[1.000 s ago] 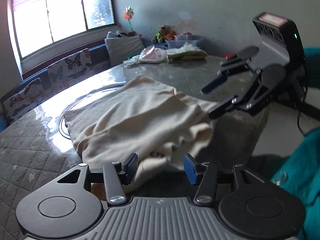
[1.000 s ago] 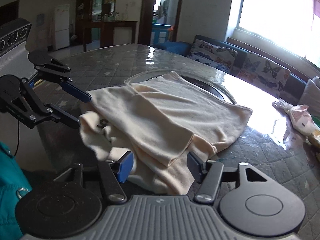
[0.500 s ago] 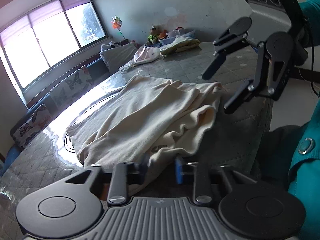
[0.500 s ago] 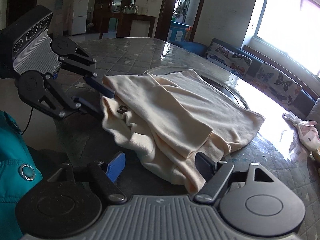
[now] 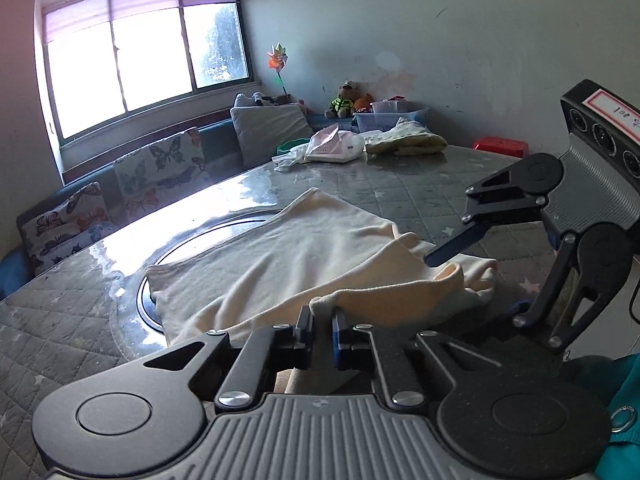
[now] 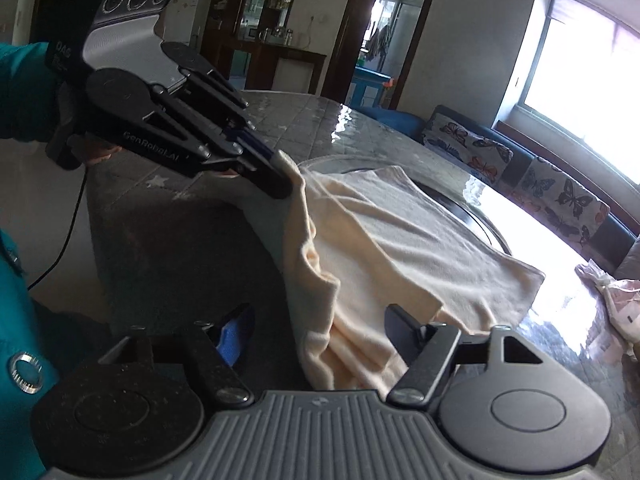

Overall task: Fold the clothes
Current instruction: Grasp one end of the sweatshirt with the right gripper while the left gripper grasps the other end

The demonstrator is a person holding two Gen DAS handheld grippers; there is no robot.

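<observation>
Ahead of me, the quilted grey worktop (image 5: 400,184) carries a pink plastic bag (image 5: 334,146) and a folded yellow cloth (image 5: 406,142) at its far edge. Butterfly cushions (image 5: 160,164) line the bench under the window (image 5: 140,56).

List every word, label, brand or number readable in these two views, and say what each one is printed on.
"GenRobot.AI": pale lettering along the finger linkage of the left gripper, seen in the right wrist view.
"QAS": on the side of that gripper's dark body; the smaller lines beneath are too small to read.
"108": handwritten on the red-bordered white label atop the right gripper; the marks after it are cut off and unreadable.
</observation>
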